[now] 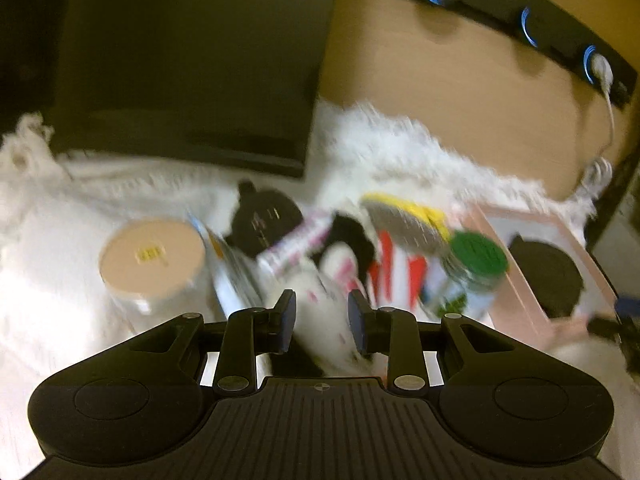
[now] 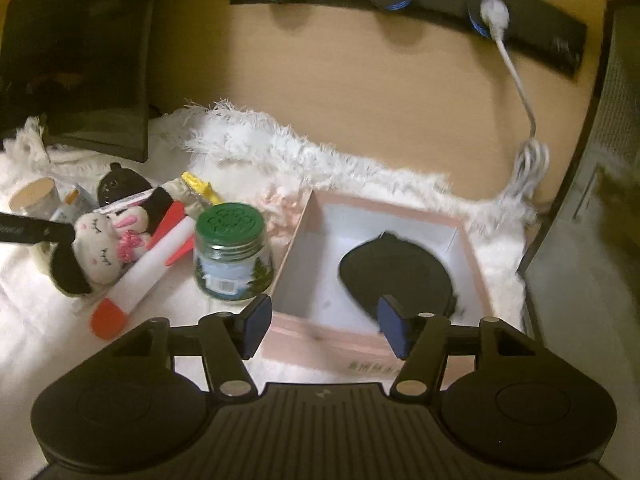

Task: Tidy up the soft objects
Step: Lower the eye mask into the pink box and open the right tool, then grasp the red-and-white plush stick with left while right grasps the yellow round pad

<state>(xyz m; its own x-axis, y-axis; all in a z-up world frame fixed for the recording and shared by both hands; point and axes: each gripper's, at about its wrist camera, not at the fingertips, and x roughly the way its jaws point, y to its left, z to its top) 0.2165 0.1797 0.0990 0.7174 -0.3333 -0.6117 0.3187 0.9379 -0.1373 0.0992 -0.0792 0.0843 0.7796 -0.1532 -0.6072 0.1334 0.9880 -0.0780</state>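
A white plush bunny (image 2: 102, 246) with black ears and a pink bow lies in a pile on the white fluffy cloth. In the left wrist view the plush (image 1: 320, 304) sits between the fingers of my left gripper (image 1: 322, 318), which close in on it; the view is blurred. The left gripper's finger (image 2: 36, 230) shows in the right wrist view touching the plush. My right gripper (image 2: 324, 326) is open and empty, above the near wall of the pink box (image 2: 320, 340). A black soft round thing (image 2: 396, 272) lies in the box.
A green-lidded jar (image 2: 232, 256) stands left of the box. A red-and-white tube (image 2: 140, 276), yellow item (image 2: 200, 188), black round pouch (image 2: 120, 186) and cork-topped jar (image 1: 152, 264) crowd the pile. A dark box (image 1: 188, 64) stands behind. A white cable (image 2: 524, 136) hangs at right.
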